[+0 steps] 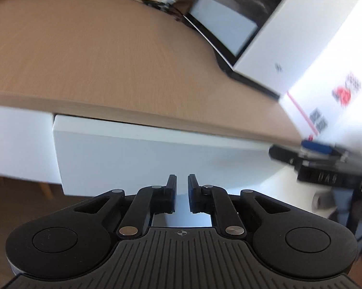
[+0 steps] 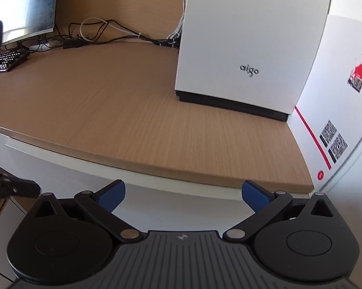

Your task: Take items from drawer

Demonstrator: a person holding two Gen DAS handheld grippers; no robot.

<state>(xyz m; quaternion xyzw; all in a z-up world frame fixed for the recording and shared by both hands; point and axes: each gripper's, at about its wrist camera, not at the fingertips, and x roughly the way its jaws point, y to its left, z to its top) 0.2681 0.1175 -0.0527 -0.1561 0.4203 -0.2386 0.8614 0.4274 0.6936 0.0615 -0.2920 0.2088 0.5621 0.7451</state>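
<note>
Left wrist view gives us the wooden desktop (image 1: pixel 89 55) filling the upper half, its front edge sweeping from nine o'clock to three o'clock. Under that edge, from centre toward four o'clock, sits the white drawer front (image 1: pixel 142 154), shut flush beneath the desk; the items we are to take are inside and hidden. At one to two o'clock stands the white aigo computer case (image 1: pixel 299 38), with a printed cardboard box (image 1: pixel 337 91) just beside it at three o'clock. A monitor (image 2: pixel 22 12) and keyboard (image 2: pixel 5 61) appear at ten o'clock in the right wrist view, with cables (image 2: pixel 103 36) trailing toward twelve.

We judge the drawer front stiff, smooth and probably slippery, with no handle or knob visible. Its sliding weight we cannot tell. The likeliest hold is the lower lip or the side edge at eight o'clock, hooked and drawn straight out so it does not bind.

Our left gripper (image 1: pixel 182 192) is at six o'clock, clenched with only a narrow slit between the pads and nothing in it; it hovers before the lower drawer front, and whether it touches we cannot tell. Our right gripper (image 2: pixel 183 195) is released, its blue pads (image 2: pixel 111 196) spread wide and empty before the white panel below the desk edge.
</note>
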